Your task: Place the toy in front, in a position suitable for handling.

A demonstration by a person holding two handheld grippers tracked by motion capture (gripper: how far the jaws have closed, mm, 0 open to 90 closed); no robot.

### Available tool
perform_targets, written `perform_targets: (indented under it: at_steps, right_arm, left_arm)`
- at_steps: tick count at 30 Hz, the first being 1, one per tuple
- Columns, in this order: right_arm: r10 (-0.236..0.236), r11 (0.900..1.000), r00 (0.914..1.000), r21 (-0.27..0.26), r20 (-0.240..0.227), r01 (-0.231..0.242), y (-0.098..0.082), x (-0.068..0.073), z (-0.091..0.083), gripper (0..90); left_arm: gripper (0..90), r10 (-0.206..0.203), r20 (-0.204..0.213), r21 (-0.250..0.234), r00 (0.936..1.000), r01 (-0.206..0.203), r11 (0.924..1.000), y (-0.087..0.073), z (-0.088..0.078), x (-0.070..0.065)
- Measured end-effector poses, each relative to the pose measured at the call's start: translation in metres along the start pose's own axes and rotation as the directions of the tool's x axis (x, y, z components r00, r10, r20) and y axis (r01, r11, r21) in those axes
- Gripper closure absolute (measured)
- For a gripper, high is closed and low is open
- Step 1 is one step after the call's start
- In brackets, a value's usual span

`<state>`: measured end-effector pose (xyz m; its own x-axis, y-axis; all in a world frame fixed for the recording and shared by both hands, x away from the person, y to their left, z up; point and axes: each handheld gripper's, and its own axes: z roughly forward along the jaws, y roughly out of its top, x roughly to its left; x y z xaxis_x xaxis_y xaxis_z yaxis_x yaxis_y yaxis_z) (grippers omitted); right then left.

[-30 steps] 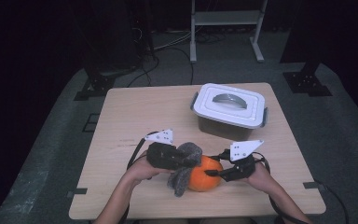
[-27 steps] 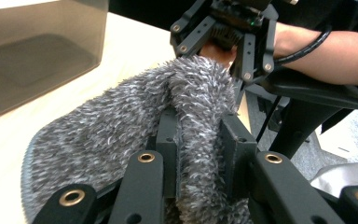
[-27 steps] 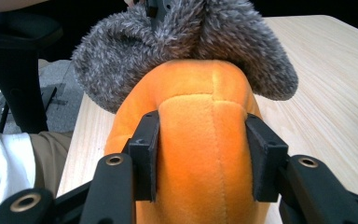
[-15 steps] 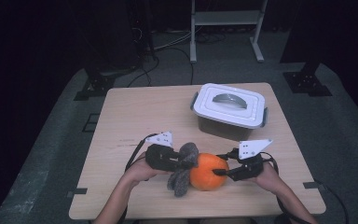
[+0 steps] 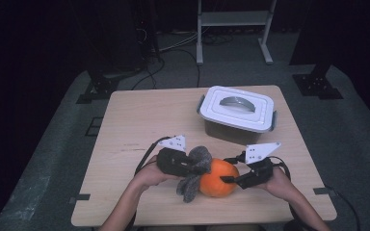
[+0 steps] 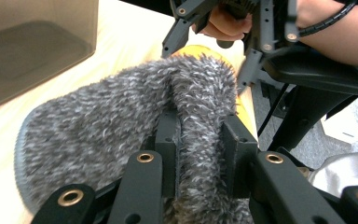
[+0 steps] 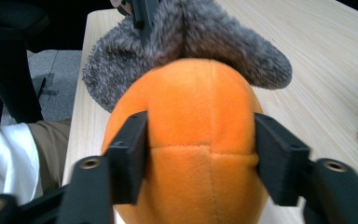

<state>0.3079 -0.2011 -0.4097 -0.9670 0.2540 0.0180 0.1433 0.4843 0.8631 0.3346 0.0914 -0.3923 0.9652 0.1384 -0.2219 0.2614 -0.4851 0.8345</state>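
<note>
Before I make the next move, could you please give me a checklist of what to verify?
1. Left tongs gripping the grey fuzzy cloth: ok, shut on a fold.
2. Right tongs holding the orange plush ball: cannot tell how firmly; the jaws have just been opening, with the ball between them and the pads touching its sides.
3. Ball supported by the table: ok.
4. Lidded box clear of the work: ok, farther back, lid on.
5. Cloth joined to the ball: cannot tell.
</note>
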Motion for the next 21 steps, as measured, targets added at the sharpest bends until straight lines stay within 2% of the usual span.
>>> perform_targets:
  at_steps: [3, 5, 6, 9, 11, 15, 18, 21]
  right_arm:
    - [-0.001, 1.000, 1.0000, -0.012, 0.000, 0.001, -0.008, -0.003, -0.004, 45.1]
    - [0.025, 0.999, 0.9997, -0.023, -0.003, -0.025, -0.012, -0.006, -0.008, 44.0]
    - [0.031, 0.999, 0.9995, -0.026, -0.007, -0.031, -0.013, -0.007, -0.009, 41.5]
    - [0.082, 0.996, 0.9964, -0.040, -0.020, -0.083, -0.010, -0.006, -0.013, 26.8]
    - [0.099, 0.994, 0.9949, -0.040, -0.018, -0.100, -0.007, -0.004, -0.014, 23.5]
    - [0.096, 0.995, 0.9954, -0.021, 0.000, -0.096, 0.001, 0.002, -0.010, 19.0]
    - [0.102, 0.995, 0.9945, 0.018, 0.025, -0.103, 0.002, 0.003, -0.003, 20.7]
    - [0.080, 0.996, 0.9964, 0.035, 0.029, -0.081, -0.002, 0.002, -0.001, 36.7]
  left_arm:
    - [71.4, -0.004, -0.003, 0.009, 1.0000, 0.004, 1.0000, -0.003, 0.001, 0.000]
    - [71.3, -0.006, 0.003, 0.004, 1.0000, 0.006, 1.0000, -0.003, 0.004, 0.000]
    - [71.3, -0.001, 0.006, 0.005, 1.0000, 0.001, 1.0000, -0.002, 0.005, -0.001]
    - [71.3, 0.002, 0.006, 0.007, 1.0000, -0.002, 1.0000, 0.001, 0.008, -0.002]
    - [71.4, 0.003, 0.006, 0.009, 1.0000, -0.003, 1.0000, 0.003, 0.009, -0.002]
    - [71.4, 0.013, 0.018, 0.011, 0.9998, -0.013, 0.9998, 0.006, 0.014, -0.006]
    - [71.3, 0.021, 0.021, 0.025, 0.9995, -0.022, 0.9995, 0.007, 0.018, -0.008]
    - [71.3, 0.015, 0.021, 0.017, 0.9997, -0.015, 0.9997, 0.006, 0.015, -0.006]
